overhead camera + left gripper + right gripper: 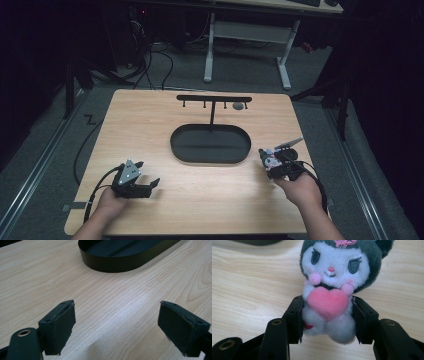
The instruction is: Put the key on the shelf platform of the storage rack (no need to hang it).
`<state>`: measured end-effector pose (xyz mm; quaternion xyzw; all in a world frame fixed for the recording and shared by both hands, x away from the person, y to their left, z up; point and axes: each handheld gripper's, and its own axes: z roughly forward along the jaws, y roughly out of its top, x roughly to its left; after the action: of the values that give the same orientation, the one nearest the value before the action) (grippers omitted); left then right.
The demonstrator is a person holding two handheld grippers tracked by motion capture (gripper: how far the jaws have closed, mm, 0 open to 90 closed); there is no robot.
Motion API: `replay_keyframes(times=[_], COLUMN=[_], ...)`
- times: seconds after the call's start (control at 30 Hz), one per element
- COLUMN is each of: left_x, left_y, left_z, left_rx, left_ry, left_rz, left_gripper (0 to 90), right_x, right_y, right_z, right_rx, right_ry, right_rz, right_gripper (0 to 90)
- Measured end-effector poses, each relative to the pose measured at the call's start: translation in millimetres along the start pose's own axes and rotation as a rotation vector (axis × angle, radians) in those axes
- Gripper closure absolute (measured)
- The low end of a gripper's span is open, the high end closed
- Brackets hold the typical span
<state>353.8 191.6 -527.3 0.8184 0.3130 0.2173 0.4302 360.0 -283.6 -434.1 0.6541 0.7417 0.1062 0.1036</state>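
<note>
So the little plush toy (334,287) is clamped in the right gripper (327,317), jaws squeezed in on both sides of its white body right around the pink heart it hugs. It's got a white face, dark grey hood with ears and a pink bit on top. In the high view the plush toy (270,158) sits at the right side of the wooden surface (150,120), just off the right end of the black oval tray (175,145), and the right gripper (274,164) is in the person's right hand (300,190).

Behind the tray there's a black T-shaped rack (214,99) with small hooks under the bar, and something small and grey (238,106) by its right end, too tiny to make out.

Left gripper (149,184) is over at the near left of the surface, jaws spread wide with nothing between them. Its own view looks over bare wood toward the tray (120,265).
</note>
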Motion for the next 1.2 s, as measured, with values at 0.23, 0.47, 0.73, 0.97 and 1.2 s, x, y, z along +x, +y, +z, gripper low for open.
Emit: replay_keyframes(times=[0.23,0.47,0.73,0.97,1.2], left_x=[0.1,0.2,0.3,0.5,0.7], left_y=[0.0,0.0,0.0,0.0,-0.1], left_z=[0.0,0.0,-0.1,-0.3,-0.8], left_rx=[-0.001,-0.001,-0.001,-0.004,-0.005], left_ry=[-0.001,-0.002,-0.003,-0.005,-0.006], left_rz=[-0.002,-0.001,-0.002,-0.003,-0.004], left_gripper=[15.4,15.4,15.4,15.4,15.4], right_x=[10.3,23.1,39.6,56.9,73.1], right_y=[13.1,26.7,43.6,57.1,68.5], right_z=[-12.8,-15.8,-14.3,-10.1,0.2], right_rx=[-0.035,-0.052,-0.073,-0.078,-0.073], right_ry=[0.012,0.017,0.035,0.045,0.056], right_rz=[-0.029,-0.063,-0.094,-0.133,-0.161], right_gripper=[49.5,49.5,49.5,49.4,49.4])
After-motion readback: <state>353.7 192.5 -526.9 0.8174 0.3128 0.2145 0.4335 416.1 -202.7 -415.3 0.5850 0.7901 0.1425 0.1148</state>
